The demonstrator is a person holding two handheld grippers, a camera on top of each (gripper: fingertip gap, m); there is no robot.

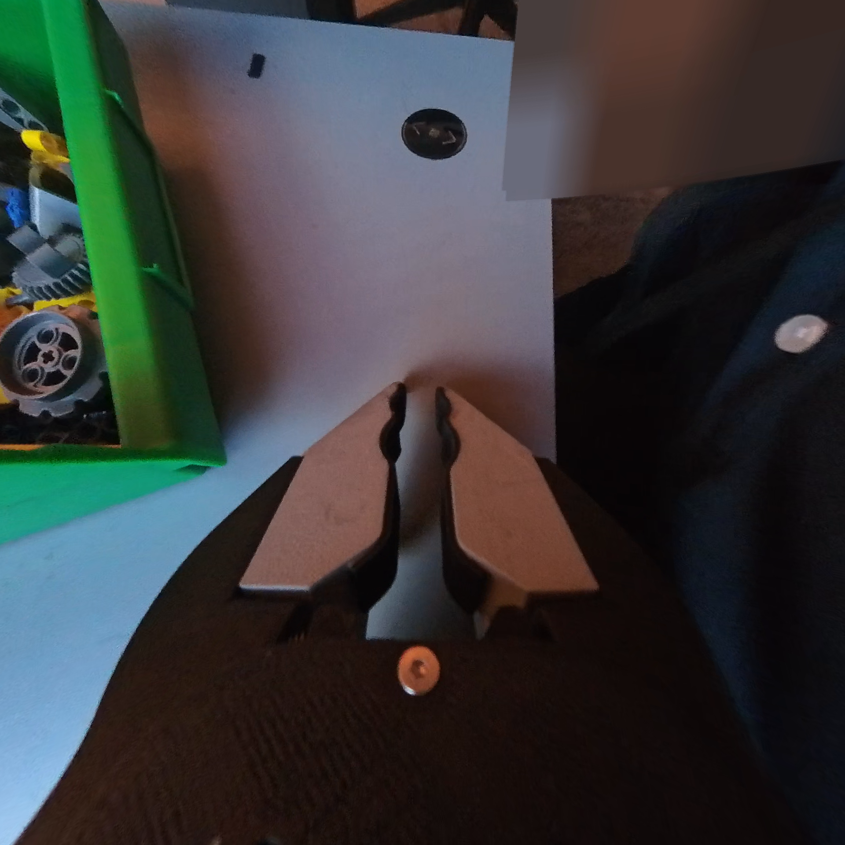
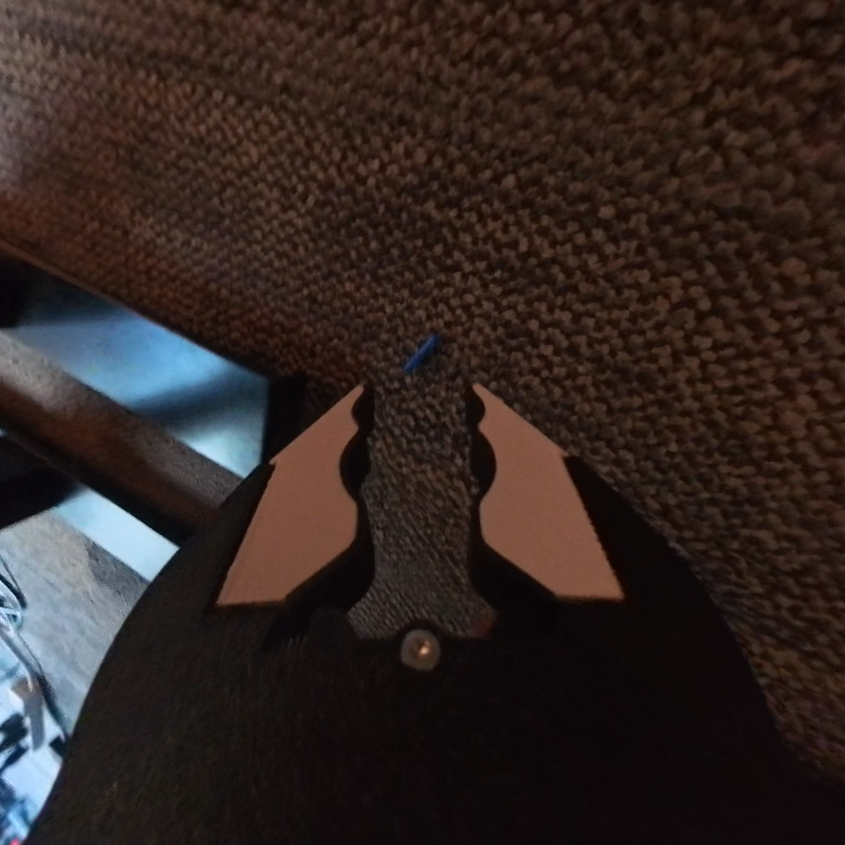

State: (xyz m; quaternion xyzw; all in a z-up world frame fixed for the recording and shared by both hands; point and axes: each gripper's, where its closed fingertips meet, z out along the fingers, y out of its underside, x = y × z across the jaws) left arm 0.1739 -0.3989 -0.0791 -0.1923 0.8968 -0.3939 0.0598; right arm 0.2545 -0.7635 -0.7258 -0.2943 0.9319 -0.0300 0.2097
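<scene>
My left gripper [image 1: 420, 393] hovers low over a white table [image 1: 320, 228], near its right edge. Its jaws stand a narrow gap apart with nothing between them. A green bin [image 1: 137, 274] of toy building parts stands to its left, with a grey wheel [image 1: 43, 361] and a grey gear [image 1: 50, 274] inside. My right gripper [image 2: 418, 393] is open and empty, pointing down at brown carpet [image 2: 503, 183]. A small blue sliver [image 2: 420, 353] lies on the carpet just beyond its fingertips.
A round black hole [image 1: 433, 133] and a small black piece [image 1: 256, 65] sit farther along the table. A person in dark clothing with a pale button [image 1: 800, 334] is at the right. A dark wooden bar [image 2: 91, 439] crosses the left of the right wrist view. The grey wheel [image 1: 43, 361] sits 12 cm or so from the ends of my left fingers. From the left gripper's tips to the grey gear [image 1: 50, 274] is close to 12 cm.
</scene>
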